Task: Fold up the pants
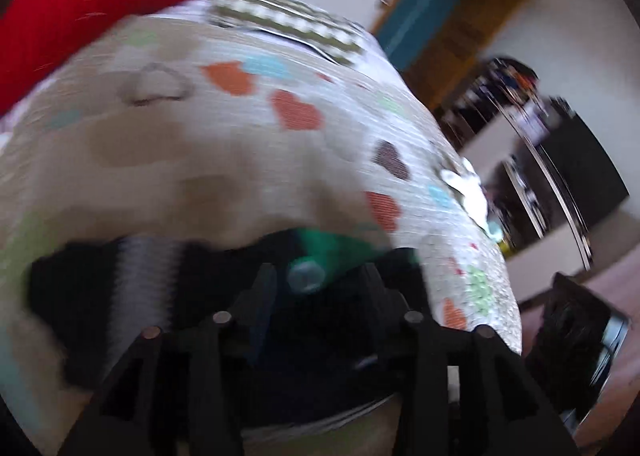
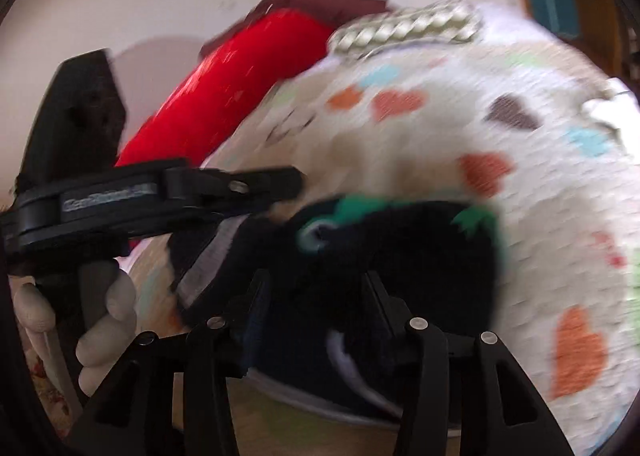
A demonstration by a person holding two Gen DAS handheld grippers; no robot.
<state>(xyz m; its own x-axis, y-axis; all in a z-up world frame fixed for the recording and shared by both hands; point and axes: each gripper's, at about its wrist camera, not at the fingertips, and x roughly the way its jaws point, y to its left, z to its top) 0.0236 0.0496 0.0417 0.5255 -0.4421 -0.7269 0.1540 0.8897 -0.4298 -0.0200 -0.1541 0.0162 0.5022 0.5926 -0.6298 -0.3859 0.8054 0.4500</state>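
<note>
Dark navy pants w/ green trim [image 2: 400, 256] bunched mid-bed on heart-print bedspread [image 2: 540, 160]; fold barely begun. Right hand-held gripper [image 2: 316, 292] & left hand-held gripper [image 1: 316, 284] both pinching pants fabric.

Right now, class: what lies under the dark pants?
Under the dark pants lies the heart-print bedspread, which shows all around them. Both the left gripper and the right gripper reach into the fabric. What lies directly beneath the pants is covered.
</note>
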